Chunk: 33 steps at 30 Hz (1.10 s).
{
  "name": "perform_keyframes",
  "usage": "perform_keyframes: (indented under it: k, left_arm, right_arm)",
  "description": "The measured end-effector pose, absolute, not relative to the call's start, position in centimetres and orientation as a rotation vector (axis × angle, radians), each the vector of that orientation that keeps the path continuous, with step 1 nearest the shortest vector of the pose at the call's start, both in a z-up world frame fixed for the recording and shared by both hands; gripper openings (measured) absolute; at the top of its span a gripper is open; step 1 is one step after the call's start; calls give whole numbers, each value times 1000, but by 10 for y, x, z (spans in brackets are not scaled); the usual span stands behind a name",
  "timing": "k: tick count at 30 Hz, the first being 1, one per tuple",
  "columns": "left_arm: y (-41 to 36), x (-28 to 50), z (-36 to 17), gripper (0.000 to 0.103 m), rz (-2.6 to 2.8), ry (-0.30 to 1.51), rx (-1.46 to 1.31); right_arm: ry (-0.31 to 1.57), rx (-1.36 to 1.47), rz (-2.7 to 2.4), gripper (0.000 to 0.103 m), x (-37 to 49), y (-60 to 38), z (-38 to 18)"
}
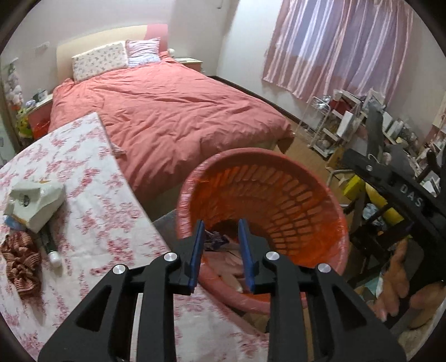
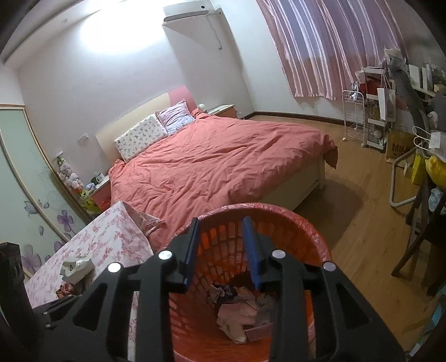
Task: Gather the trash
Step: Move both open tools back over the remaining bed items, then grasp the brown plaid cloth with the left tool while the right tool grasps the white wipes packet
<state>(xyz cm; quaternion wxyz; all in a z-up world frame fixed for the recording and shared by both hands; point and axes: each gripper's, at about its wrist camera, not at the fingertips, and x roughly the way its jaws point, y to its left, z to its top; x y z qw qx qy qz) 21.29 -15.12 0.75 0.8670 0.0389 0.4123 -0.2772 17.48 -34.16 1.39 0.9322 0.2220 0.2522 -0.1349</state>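
I had both grippers over the red bin (image 2: 312,231); left gripper (image 1: 220,239) and right gripper (image 2: 223,245) stood narrowly parted, empty; trash (image 2: 239,312) lay in the bin's bottom; I judged the drop done; next, the crumpled carton (image 1: 36,203) on the table (image 1: 92,172).

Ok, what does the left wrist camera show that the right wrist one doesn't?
Only the left wrist view shows the brown scrunchie on the floral cloth, plus the right gripper's body and the hand holding it. Only the right wrist view shows the air conditioner and the flower-painted wardrobe door. Both share the red bin with trash inside, the bed, the tissue box, the curtains, and open, empty jaws over the bin.
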Motion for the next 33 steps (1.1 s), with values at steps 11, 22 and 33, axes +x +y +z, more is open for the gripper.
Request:
perform_keyframes:
  k: [11, 22, 33]
  left_arm:
    - [-90, 207, 15, 57, -408, 782, 113]
    - [15, 213, 12, 82, -122, 723, 78]
    - [70, 250, -26, 90, -60, 868, -143]
  right_arm:
    - [494, 398, -229, 43, 166, -305, 29]
    - [460, 279, -205, 59, 156, -241, 43]
    - [461, 174, -178, 78, 151, -190, 41]
